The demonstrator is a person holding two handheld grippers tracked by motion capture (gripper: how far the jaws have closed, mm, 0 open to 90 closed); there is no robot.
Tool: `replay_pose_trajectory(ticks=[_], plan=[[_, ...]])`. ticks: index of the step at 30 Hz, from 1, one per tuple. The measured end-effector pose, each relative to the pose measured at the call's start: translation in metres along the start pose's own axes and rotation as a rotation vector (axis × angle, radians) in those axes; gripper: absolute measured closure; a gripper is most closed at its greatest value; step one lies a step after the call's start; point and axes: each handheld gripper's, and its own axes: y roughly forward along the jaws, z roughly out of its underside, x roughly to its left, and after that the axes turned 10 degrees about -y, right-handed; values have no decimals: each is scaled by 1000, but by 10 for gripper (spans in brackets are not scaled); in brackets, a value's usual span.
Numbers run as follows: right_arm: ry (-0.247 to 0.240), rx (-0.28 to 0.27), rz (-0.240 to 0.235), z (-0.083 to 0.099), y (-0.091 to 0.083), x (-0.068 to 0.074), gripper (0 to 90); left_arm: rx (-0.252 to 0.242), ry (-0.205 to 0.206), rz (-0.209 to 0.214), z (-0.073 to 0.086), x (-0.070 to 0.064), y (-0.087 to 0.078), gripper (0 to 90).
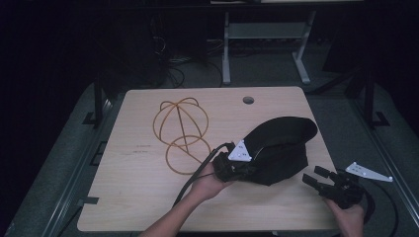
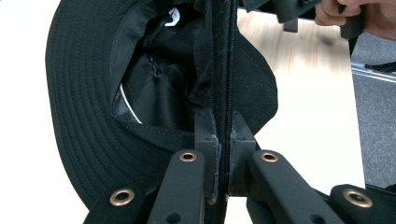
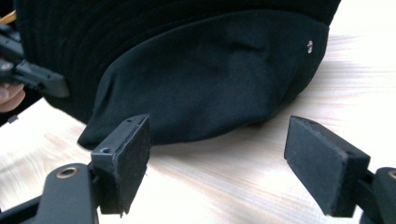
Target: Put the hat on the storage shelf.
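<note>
The black bucket hat (image 1: 281, 148) lies on its side toward the right of the wooden table (image 1: 138, 197), crown slumped on the surface, stitched brim tipped up. The left gripper (image 2: 223, 140) is clamped tight on the hat's edge, the fabric pinched flat between its pads. The right gripper (image 3: 219, 154) sits low just in front of the crown, jaws spread wide and holding nothing. To me this looks like the gathering step: one side caught, the other not yet. The next move would call for the free claw to close on the opposite rim so the hat can be lifted evenly. The cloth is soft, matte and limp, with a small metal eyelet (image 3: 309, 45). Well to the left stands a thin golden wire hat stand (image 1: 180, 133), domed above a ring base.
</note>
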Motion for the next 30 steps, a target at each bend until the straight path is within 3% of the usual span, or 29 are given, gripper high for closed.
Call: replay_pose_trajectory(ticks=[5, 15, 30], plan=[[47, -4, -22, -1, 2, -6, 219, -1, 6, 2, 2, 0, -3, 857], [71, 14, -51, -6, 10, -16, 219, -12, 8, 10, 4, 0, -5, 857], [135, 50, -163, -8, 41, -28, 296, -17, 21, 19, 6, 0, -4, 857]])
